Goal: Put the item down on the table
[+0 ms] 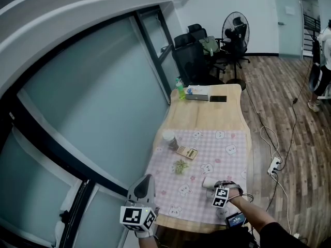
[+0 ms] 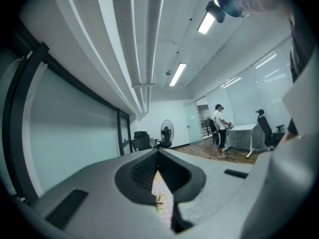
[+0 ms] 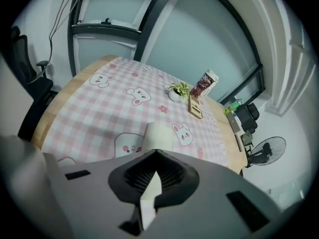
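Observation:
A white cylindrical item lies low over the pink checked cloth near the table's front right corner. My right gripper is shut on it, and its white body shows through the narrow slit between the jaws. In the head view the item sticks out to the left of the right gripper. Whether it touches the cloth I cannot tell. My left gripper hangs off the table's front left corner, pointing upward. Its jaws meet at the tips with nothing between them.
On the cloth stand a brown-labelled canister, a wooden calculator and a small potted plant. A green bottle, grey box and black phone sit at the far end. Office chairs beyond; glass wall left.

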A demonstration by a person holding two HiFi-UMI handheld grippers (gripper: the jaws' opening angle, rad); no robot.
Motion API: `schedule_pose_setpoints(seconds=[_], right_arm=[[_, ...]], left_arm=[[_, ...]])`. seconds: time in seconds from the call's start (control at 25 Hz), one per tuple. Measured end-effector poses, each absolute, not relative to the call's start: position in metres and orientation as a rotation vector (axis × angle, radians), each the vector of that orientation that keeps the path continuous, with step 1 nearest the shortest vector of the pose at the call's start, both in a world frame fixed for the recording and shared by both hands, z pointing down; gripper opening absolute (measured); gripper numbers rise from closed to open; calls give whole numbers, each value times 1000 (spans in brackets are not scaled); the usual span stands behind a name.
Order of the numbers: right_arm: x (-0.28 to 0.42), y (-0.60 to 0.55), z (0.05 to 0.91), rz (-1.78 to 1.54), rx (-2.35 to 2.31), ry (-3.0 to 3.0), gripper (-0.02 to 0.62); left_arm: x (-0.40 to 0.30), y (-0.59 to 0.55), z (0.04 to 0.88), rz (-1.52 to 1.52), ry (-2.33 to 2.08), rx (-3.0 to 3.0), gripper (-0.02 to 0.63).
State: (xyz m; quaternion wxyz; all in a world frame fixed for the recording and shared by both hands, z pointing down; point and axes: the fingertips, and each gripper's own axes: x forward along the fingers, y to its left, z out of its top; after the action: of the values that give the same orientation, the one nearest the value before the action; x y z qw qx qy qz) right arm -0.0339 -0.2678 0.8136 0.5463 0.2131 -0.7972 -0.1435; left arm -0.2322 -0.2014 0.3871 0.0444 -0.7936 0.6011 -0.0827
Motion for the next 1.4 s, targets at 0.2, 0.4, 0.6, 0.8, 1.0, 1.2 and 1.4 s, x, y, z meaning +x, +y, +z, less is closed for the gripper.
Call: schedule_pose_setpoints(seconds=[0.2, 0.4, 0.6, 0.8, 1.0, 1.2, 1.4], right_arm=[[-26, -263, 816, -330, 516, -1881, 17], [-30, -276, 772, -242, 646, -2019, 17], [-35, -291, 682, -147, 813, -2242, 17], [-18, -292, 574, -57, 1062, -2496, 17], [15, -266, 474, -7, 1279, -2693, 17], [69, -246, 412, 11, 1554, -2767, 17], [85, -244, 401, 19, 1626, -2760, 17]], left_arm=[[-233, -196, 386, -238, 1843, -2416, 0], [-237, -200, 392, -206, 1873, -2422, 0], [-241, -201, 388, -150, 1916, -2389, 0], [-246, -200, 388, -92, 1920, -2389, 0], [-251, -199, 391, -117, 1930, -2369, -2], [-259, -196, 379, -68, 1953, -2324, -2], [-245, -200, 380, -103, 1915, -2356, -2]])
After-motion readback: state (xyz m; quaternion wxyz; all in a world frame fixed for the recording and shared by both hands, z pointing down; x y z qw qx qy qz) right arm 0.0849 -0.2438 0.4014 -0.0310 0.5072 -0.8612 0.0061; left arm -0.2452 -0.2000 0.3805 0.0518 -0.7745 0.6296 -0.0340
